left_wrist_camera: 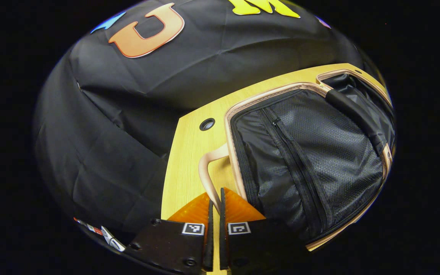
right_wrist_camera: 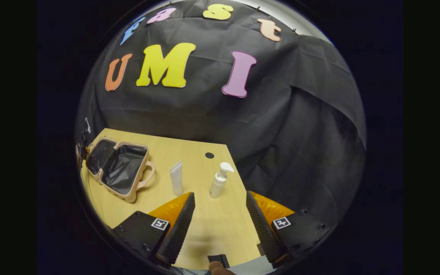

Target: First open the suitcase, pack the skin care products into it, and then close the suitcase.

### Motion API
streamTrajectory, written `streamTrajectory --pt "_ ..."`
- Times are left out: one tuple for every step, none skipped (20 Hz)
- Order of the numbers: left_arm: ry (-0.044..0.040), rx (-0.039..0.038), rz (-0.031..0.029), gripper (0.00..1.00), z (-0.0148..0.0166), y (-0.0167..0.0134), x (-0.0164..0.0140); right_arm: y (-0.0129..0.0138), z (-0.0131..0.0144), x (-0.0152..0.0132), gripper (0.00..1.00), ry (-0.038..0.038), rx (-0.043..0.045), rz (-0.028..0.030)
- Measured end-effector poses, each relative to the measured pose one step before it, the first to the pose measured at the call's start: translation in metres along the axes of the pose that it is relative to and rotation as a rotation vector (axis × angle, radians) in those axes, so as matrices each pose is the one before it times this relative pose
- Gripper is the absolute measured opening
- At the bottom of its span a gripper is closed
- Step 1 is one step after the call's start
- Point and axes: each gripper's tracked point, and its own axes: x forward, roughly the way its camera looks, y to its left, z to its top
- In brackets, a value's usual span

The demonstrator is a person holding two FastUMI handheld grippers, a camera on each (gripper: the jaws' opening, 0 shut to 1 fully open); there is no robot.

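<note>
While your left hand-held gripper (left_wrist_camera: 215, 204) pinches the suitcase's pink handle (left_wrist_camera: 209, 173), suitcase (right_wrist_camera: 117, 168) lying open on the counter (right_wrist_camera: 197, 168), your right hand-held gripper (right_wrist_camera: 220, 208) spread wide and empty, white tube (right_wrist_camera: 176, 178) and pump bottle (right_wrist_camera: 220, 180) upright beside the case

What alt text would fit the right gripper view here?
The right gripper, fingers wide apart, hangs over a wooden table facing a white pump bottle and a white tube that stand upright. Further left the suitcase lies open, its dark lining showing.
</note>
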Motion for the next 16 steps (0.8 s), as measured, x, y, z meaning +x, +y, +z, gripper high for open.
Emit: streamTrajectory --pt "-0.00544 -0.00067 -0.0048 0.14 -0.00088 0.00207 0.00318 -0.0044 0.0013 0.00097 0.8 -0.00211 0.00862 -0.00877" --pt "-0.00116 0.00541 0.02376 0.14 0.00055 0.00676 -0.00371 -0.00452 -0.00075 0.00038 0.8 -0.00236 0.00569 -0.00912" --pt "0.00612 0.02016 0.04691 0.29 -0.00135 0.01156 -0.00109 -0.00451 0.0007 -0.00058 0.8 -0.00442 0.00532 -0.0088" --pt "0.01178 0.00647 0.0276 0.44 -0.00159 0.0068 -0.00292 -0.00569 -0.00078 -0.00075 0.8 -0.00821 0.00377 -0.00944" --pt "-0.00255 -0.00648 0.0043 0.58 -0.00032 0.00319 -0.00455 -0.00306 -0.00049 0.00047 0.8 -0.00439 0.00108 -0.00379" --pt "-0.00612 -0.01132 0.00178 0.73 -0.00101 0.00212 -0.00638 -0.00175 -0.00364 0.00106 0.8 0.00019 -0.00264 -0.00213" --pt "-0.00337 -0.01351 0.01226 0.82 0.00065 0.00301 -0.00796 -0.00187 -0.00236 0.00199 0.8 0.00174 -0.00246 0.00083" --pt "-0.00166 -0.02229 0.01013 0.91 0.00136 0.00216 -0.00879 0.00049 -0.00325 0.00185 0.8 0.00337 -0.0002 0.00672" --pt "-0.00571 -0.03391 -0.00862 1.0 0.00062 -0.00268 -0.00751 -0.00019 -0.0011 0.00271 0.8 0.00144 -0.00045 0.00437" --pt "-0.01362 -0.03072 -0.0122 0.99 0.00416 -0.00598 -0.01139 -0.00163 -0.00143 0.00343 0.8 -0.00171 0.00143 0.00514" --pt "-0.01177 -0.03059 -0.01222 0.99 0.0039 -0.00707 -0.01246 -0.00039 -0.00025 0.00334 0.8 -0.00137 0.00225 0.00835" --pt "-0.01305 -0.02638 -0.0168 0.99 0.00531 -0.0105 -0.01188 -0.00017 -0.00183 0.0037 0.8 0.00149 0.00095 0.00563" --pt "-0.01619 -0.02206 -0.00968 0.99 0.00634 -0.01077 -0.01231 0.00032 0.00025 0.00449 0.8 0.00314 0.00396 0.01215" --pt "-0.01893 -0.02271 -0.01461 0.99 0.00918 -0.01494 -0.0136 -0.00036 -0.00042 0.00442 0.8 -0.00013 0.00395 0.0121" --pt "-0.01618 -0.01752 -0.01706 1.0 0.00788 -0.01577 -0.00899 -0.00049 0.00187 0.00425 0.8 -0.00329 0.00216 0.00934" --pt "-0.01978 -0.01473 -0.02237 0.99 0.00921 -0.01821 -0.0112 0.00016 0.00053 0.00376 0.8 -0.00412 0.00056 0.01219"
